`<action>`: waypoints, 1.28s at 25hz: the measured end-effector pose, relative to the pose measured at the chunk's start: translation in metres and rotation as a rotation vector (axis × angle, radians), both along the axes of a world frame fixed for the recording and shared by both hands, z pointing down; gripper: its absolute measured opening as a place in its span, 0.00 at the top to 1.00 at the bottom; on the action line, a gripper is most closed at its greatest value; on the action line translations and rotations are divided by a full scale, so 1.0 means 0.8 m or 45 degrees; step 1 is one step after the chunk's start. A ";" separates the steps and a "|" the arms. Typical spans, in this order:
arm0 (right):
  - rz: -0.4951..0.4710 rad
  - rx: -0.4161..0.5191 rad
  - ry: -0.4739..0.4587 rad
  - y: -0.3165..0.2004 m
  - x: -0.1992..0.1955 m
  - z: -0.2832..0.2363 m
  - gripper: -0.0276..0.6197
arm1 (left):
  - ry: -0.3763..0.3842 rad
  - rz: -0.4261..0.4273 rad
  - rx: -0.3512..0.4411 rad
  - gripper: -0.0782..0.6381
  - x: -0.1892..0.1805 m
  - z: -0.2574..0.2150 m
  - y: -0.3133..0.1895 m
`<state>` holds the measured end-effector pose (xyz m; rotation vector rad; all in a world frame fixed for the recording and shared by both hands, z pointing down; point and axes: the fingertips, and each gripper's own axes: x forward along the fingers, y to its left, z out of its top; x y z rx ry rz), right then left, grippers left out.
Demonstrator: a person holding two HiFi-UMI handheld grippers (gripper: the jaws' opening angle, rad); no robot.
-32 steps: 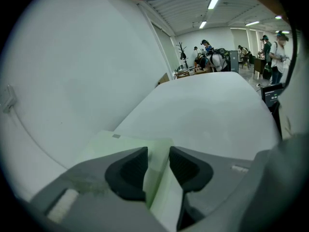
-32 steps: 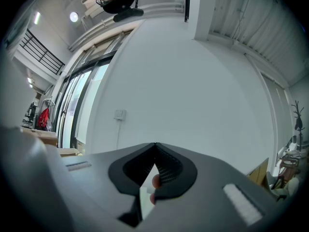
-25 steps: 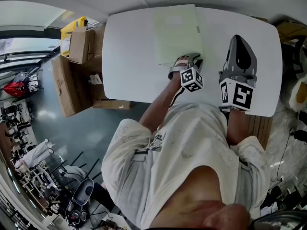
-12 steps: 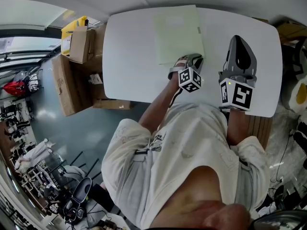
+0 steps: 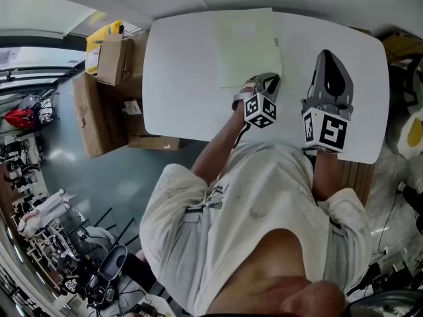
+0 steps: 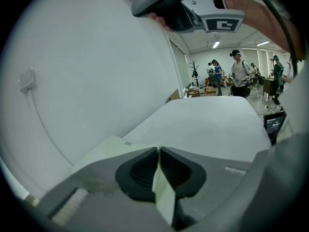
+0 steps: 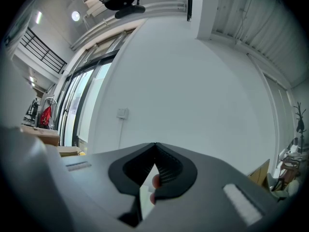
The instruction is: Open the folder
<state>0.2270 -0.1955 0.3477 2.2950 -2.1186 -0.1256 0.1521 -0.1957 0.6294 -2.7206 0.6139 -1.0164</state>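
Folder (image 5: 246,45), one, caught in left hand-held gripper (image 5: 266,79), jaws just closing.

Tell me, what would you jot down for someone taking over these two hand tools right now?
Left gripper: jaws have just been closing and are now shut on the near corner of the folder cover.
Right gripper: shut, empty, over the table to the right of the folder.
Folder: pale green, lying flat on the white table.
Done: cover gripped.
Left: lift the cover and swing it open.
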 end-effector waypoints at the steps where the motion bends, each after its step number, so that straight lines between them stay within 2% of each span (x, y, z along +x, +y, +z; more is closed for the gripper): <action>1: -0.001 0.001 -0.002 0.001 0.000 -0.001 0.95 | 0.011 -0.010 0.002 0.86 -0.001 -0.003 0.000; 10: -0.014 0.012 0.006 0.004 -0.006 -0.004 0.95 | 0.110 -0.093 -0.009 0.87 -0.015 -0.022 -0.004; 16: -0.019 0.005 0.025 -0.001 -0.012 -0.004 0.95 | 0.224 -0.143 0.020 0.88 -0.020 -0.052 -0.015; 32: -0.073 -0.004 0.041 -0.007 -0.037 -0.003 0.95 | 0.421 -0.338 0.168 0.88 -0.067 -0.127 -0.033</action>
